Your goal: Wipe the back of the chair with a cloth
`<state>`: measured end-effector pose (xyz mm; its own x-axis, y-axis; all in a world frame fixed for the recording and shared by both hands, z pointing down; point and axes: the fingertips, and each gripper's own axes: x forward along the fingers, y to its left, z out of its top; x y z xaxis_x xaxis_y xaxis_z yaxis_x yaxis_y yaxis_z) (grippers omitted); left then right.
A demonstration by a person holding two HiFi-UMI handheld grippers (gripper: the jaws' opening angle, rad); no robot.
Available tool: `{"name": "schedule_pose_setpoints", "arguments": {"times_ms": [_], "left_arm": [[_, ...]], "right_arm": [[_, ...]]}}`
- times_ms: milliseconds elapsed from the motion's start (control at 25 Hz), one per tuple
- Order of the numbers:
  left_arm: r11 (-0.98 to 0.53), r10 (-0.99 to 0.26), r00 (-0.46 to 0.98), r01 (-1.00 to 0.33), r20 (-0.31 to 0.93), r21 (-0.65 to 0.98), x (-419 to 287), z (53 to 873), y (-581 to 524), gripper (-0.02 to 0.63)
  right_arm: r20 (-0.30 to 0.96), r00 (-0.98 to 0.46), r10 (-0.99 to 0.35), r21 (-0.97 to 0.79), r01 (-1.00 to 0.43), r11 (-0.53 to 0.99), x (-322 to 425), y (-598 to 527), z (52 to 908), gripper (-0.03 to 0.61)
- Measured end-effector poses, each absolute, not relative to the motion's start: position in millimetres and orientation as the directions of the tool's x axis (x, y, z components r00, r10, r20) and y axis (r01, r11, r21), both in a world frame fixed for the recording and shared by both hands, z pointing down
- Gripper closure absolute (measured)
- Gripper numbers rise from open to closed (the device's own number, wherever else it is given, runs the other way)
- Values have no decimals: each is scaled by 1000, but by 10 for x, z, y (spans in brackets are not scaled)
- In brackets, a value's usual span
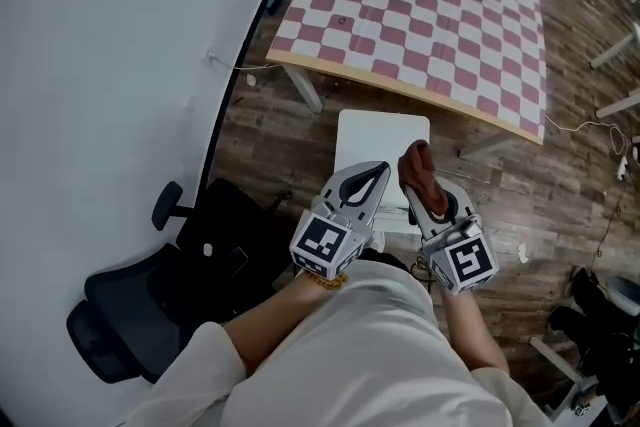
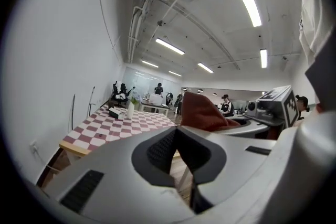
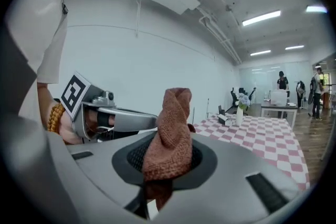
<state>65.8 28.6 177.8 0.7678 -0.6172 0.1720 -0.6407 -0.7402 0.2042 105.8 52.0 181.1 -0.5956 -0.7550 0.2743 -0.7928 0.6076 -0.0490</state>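
Wood floor (image 1: 290, 145), a white wall (image 1: 110, 65) on my left, and a checked table (image 1: 420, 25) ahead. A white chair (image 1: 380, 140) stands just short of the table and right under my tools, and a black office chair (image 1: 120, 315) sits off to my lower left by the wall. The task doesn't say which chair I'm meant to wipe, and I can't pick out the white one's back from up here. The cloth (image 3: 170, 134) is in my right gripper (image 1: 412, 183). Its jaws are clamped on the lower part, so the brown bundle stands up loose above the tips. I take that as a carrying hold that leaves enough free fabric to press flat on a surface. The cloth isn't touching either chair, so I'd say the wiping hasn't begun. My left gripper (image 1: 380, 170) has its jaws brought together at the tips with nothing between them. It looks spare for now, perhaps ready to steady the chair. Both arms are tucked in close to my body, elbows bent. The tools sit side by side, near each other, aimed forward towards the table and tipped up slightly. They hang over the white chair's near edge.
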Motion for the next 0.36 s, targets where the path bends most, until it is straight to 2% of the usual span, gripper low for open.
{"name": "schedule_pose_setpoints", "arguments": {"times_ms": [160, 360], "left_arm": [[-744, -633, 764, -645, 124, 173, 584, 1554, 287, 598], [-755, -633, 769, -639, 95, 148, 576, 1374, 320, 598]], "right_arm": [[203, -582, -788, -70, -811, 581, 1039, 542, 1558, 500], [172, -563, -808, -68, -825, 561, 1030, 598, 1394, 500]]}}
